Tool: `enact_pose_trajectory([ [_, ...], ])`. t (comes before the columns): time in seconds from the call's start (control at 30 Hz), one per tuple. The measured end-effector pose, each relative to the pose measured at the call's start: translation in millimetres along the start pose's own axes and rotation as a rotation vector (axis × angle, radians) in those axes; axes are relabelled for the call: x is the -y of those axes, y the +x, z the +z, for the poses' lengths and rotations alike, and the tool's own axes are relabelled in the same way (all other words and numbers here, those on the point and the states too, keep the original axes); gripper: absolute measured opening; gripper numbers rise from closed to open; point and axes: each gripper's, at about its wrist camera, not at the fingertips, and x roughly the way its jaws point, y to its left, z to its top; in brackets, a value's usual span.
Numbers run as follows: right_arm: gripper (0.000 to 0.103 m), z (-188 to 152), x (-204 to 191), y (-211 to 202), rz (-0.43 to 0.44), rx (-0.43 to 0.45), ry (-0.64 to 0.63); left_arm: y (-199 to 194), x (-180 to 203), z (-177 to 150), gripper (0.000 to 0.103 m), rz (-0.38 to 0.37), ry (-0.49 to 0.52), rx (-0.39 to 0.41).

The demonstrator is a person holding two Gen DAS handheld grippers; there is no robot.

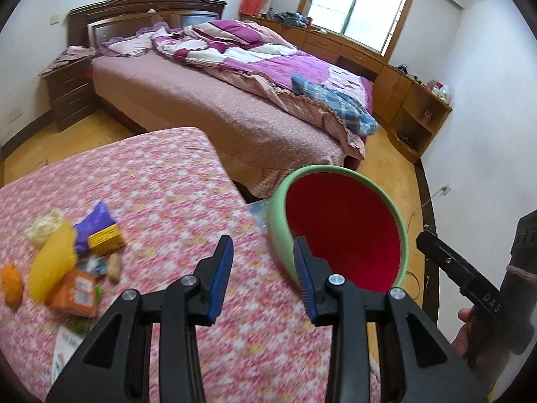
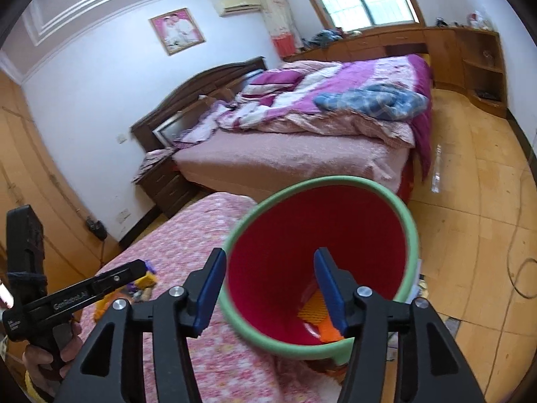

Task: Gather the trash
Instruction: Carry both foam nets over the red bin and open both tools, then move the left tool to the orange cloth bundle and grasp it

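A lived-in home bedroom. Ahead of the tool stands a double bed [image 1: 235, 100] with a rumpled purple quilt [image 1: 255, 53] and dark wooden headboard [image 1: 147, 6]. Beyond it, wooden cabinets [image 1: 396, 80] run under a bright window [image 1: 359, 3]; a framed portrait [image 2: 177, 31] hangs above.

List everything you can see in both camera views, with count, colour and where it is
Bin: one, green outside, red inside, beside the table edge; orange scraps on its bottom.
Trash pile: several pieces, yellow, orange, purple, white, on the table's left side, blurred.
Table: one, pink floral cloth, in the foreground.
Bed: one, purple and pink quilt, blue checked cloth on it, behind the table.
Nightstand: one, dark brown, beside the headboard.
Cabinets: light wood, under the window.
Left gripper: black with blue pads, open, over the table.
Right gripper: same, open, over the bin.
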Motion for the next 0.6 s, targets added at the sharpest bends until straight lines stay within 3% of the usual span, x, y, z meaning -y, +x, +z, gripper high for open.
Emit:
enact_pose_trajectory([
  [0.33,0.059,-13.7,-49.1,0.2,0.037,-0.031,-0.064,-38.6,-54.8,-17.8,0.038,0.075,-0.091,0.023],
  [0.6,0.059,-25.0,-91.2,11.9,0.070,-0.074,-0.107,-66.4,-116.8,-28.0,0.038,0.186,-0.141,0.040],
])
